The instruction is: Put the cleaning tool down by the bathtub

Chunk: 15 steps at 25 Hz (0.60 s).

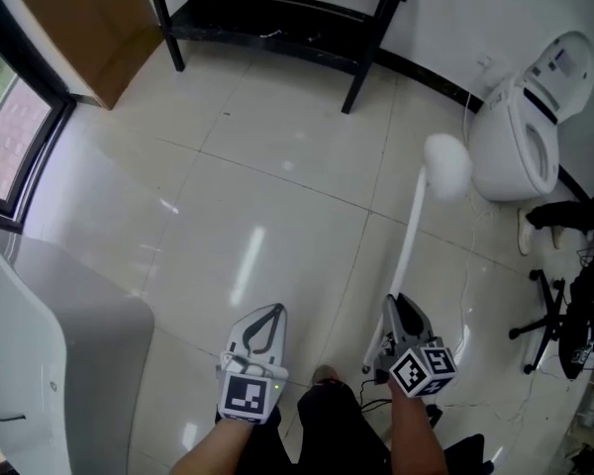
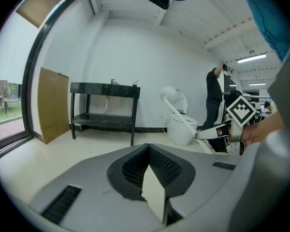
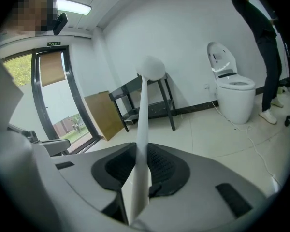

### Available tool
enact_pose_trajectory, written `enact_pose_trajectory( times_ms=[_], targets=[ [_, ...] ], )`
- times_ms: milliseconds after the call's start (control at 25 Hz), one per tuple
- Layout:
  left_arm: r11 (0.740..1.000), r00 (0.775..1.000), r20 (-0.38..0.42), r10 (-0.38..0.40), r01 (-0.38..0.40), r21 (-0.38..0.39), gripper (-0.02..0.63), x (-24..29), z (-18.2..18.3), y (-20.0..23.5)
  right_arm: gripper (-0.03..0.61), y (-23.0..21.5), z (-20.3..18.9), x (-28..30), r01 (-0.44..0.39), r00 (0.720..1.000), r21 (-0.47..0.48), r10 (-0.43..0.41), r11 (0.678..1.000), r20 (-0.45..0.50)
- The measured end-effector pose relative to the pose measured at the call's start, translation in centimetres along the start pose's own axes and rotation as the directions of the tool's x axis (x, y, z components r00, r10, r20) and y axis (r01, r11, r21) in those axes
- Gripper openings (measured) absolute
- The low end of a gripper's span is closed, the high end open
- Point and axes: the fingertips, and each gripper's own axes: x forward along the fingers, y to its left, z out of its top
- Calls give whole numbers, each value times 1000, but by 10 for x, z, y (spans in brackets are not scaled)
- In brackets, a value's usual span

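Glossy bathroom tiles; right gripper (image 1: 397,305) clamped low on long-handled scrubber (image 1: 413,221), likely light and stiff, head near toilet (image 1: 520,137); left gripper (image 1: 273,311) closed, empty.

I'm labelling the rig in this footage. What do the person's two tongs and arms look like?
Both the left tongs and the right tongs are light grey and taper to a point, with dark ribbed pads inside. Each carries a cube of black-and-white square markers at the rear. In the head view no sleeves cover the forearms.
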Motion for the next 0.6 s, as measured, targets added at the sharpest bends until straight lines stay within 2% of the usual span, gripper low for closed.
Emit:
enact_pose_trajectory(
  times_ms=[120, 400, 600],
  targets=[
    [1000, 1000, 22, 20, -20, 1, 0, -28, 68, -19, 100, 27, 63, -37, -28, 999, -39, 29, 999, 27],
    [999, 998, 50, 30, -32, 36, 0, -101, 231, -92, 100, 85, 215, -133, -117, 988, -96, 125, 989, 89],
    [993, 990, 80, 113, -116, 37, 0, -164, 298, -131, 100, 128, 307, -201, -205, 965, -98, 218, 974, 144]
  ],
)
